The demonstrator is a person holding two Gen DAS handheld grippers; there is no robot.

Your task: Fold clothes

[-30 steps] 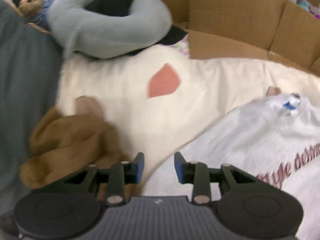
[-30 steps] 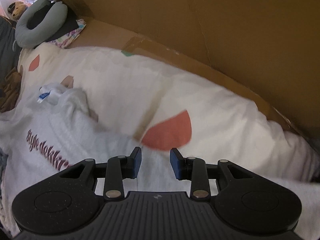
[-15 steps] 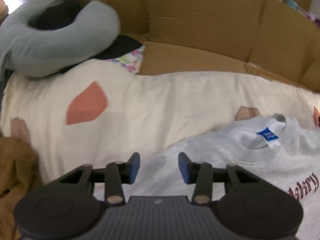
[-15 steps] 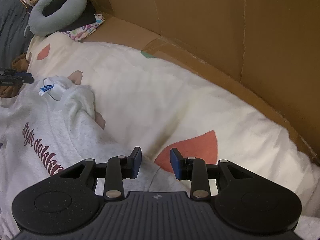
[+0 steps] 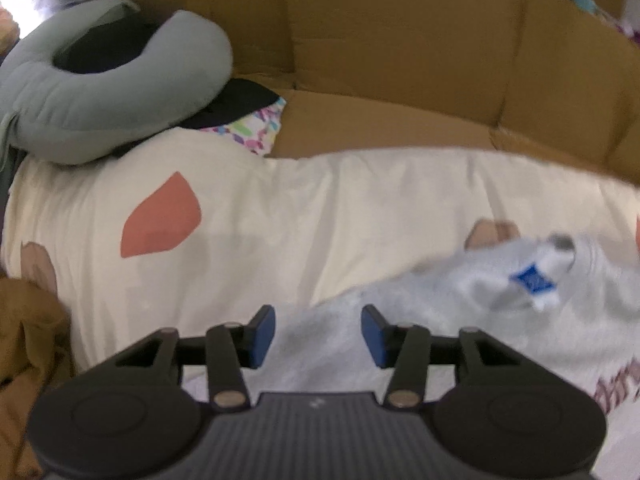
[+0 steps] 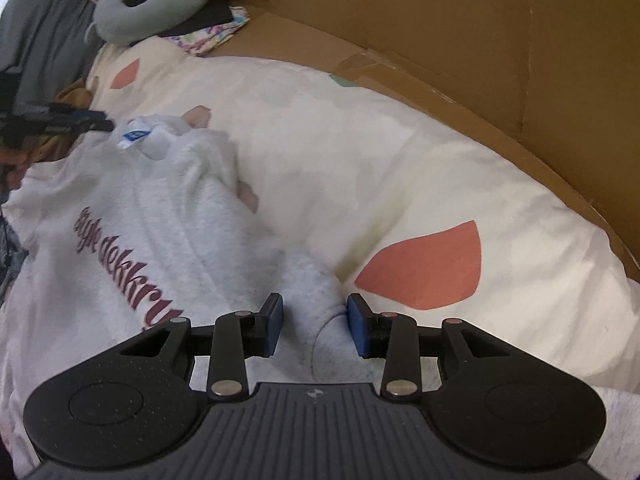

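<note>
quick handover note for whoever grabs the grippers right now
Left gripper: open, jaws have just been opening, nothing pinched; it hovers over the shoulder of the sweatshirt.
Right gripper: open, a sleeve lies between its pads, not squeezed.
Sweatshirt lies print up on the cream sheet, collar bunched, blue tag showing.
A brown garment sits at the sheet's left edge.
Done: sweatshirt laid out. No fold made yet.
Left: smooth the collar, fold the sleeves in, fold the body.
</note>
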